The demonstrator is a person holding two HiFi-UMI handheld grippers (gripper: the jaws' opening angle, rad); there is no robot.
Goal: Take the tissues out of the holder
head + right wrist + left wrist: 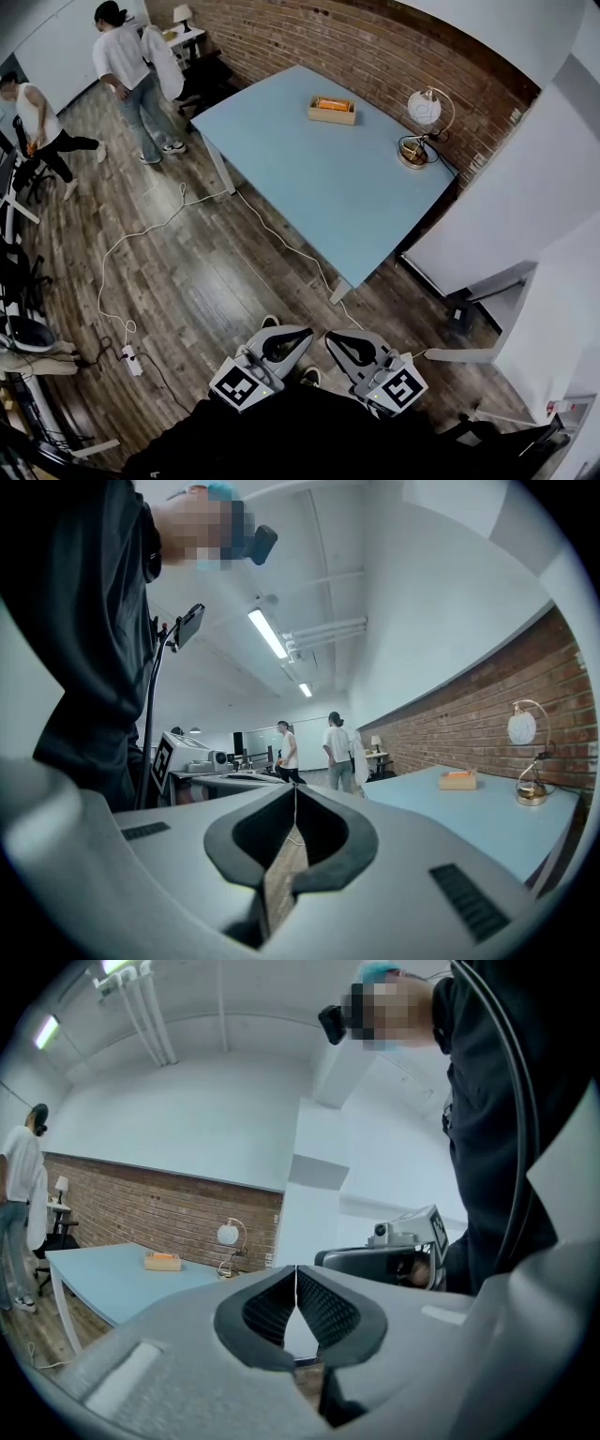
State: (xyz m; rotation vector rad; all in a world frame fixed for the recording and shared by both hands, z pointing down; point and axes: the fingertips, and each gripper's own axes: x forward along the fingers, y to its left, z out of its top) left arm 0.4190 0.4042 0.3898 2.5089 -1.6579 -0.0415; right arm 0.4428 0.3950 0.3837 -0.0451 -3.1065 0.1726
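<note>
A wooden tissue holder (pixel 332 110) with orange tissues in it stands near the far edge of the light blue table (pixel 309 178). It shows small in the left gripper view (pixel 162 1261) and the right gripper view (pixel 457 779). Both grippers are held close to the person's body, well short of the table and above the floor. My left gripper (pixel 302 339) (pixel 296 1271) is shut with nothing between its jaws. My right gripper (pixel 334 341) (pixel 294 790) is shut and empty too.
A lamp with a round white shade (pixel 422 122) stands on the table's far right corner by the brick wall (pixel 394 56). A white cable (pixel 178 225) runs across the wooden floor to a power strip (pixel 131 360). Two people (pixel 127 66) stand far left.
</note>
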